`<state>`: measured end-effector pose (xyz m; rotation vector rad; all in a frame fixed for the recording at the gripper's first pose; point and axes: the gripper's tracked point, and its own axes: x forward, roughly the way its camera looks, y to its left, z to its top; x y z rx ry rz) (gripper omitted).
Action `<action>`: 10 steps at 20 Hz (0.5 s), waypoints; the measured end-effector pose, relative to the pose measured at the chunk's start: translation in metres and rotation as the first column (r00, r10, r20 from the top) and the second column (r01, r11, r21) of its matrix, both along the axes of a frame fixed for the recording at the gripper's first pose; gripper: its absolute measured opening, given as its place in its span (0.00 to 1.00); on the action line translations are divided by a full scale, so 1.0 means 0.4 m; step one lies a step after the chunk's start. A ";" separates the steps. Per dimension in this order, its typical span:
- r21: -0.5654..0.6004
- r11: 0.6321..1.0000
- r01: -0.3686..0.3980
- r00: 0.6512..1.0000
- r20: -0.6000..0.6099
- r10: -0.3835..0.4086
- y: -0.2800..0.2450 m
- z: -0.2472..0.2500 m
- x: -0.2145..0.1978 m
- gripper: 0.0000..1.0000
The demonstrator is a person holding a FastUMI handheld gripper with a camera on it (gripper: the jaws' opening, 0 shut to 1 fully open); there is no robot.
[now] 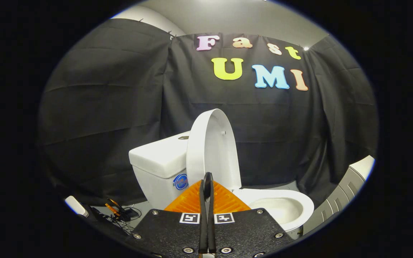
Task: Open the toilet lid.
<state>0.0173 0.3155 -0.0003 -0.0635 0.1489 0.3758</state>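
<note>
My tongs [207,179] are pinched shut w/ nothing between the fingers, tips just in front of the toilet lid [212,147], which stands upright against the tank [158,157], bowl [281,206] open beside it.

No wording can be read here. The white tank [156,157] carries a round blue sticker [180,181] on its front face, its lettering too small to make out. Near the tank, the tongs [207,179] bear two square black-and-white coded markers [206,218].
</note>
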 end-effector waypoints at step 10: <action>0.034 0.999 -0.035 0.999 0.006 0.035 0.015 0.003 0.005 0.00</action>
